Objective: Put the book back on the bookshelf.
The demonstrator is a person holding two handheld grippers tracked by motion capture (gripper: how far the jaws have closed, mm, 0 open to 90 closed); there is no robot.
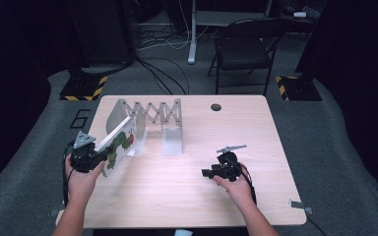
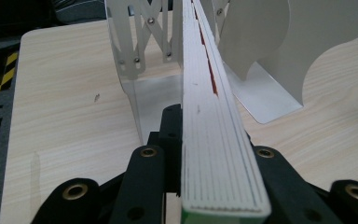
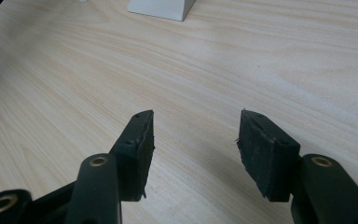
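Note:
A thick picture book (image 1: 120, 141) with a white cover and a green and red drawing is held tilted over the table's left side. My left gripper (image 1: 97, 160) is shut on its lower end. In the left gripper view the book's page edge (image 2: 209, 116) runs straight out between the two jaws toward the metal rack (image 2: 133, 60). The book's far end reaches the left end of this accordion-style book rack (image 1: 150, 114). My right gripper (image 1: 207, 173) rests low over the table at the right, pointing left. Its jaws (image 3: 196, 140) stand open with bare wood between them.
The rack has upright metal dividers (image 1: 171, 140) and a curved end plate (image 2: 284, 51) with flat feet on the light wooden table (image 1: 187, 201). A cable hole (image 1: 216, 106) sits at the table's back. A folding chair (image 1: 243, 49) and cables lie on the floor beyond.

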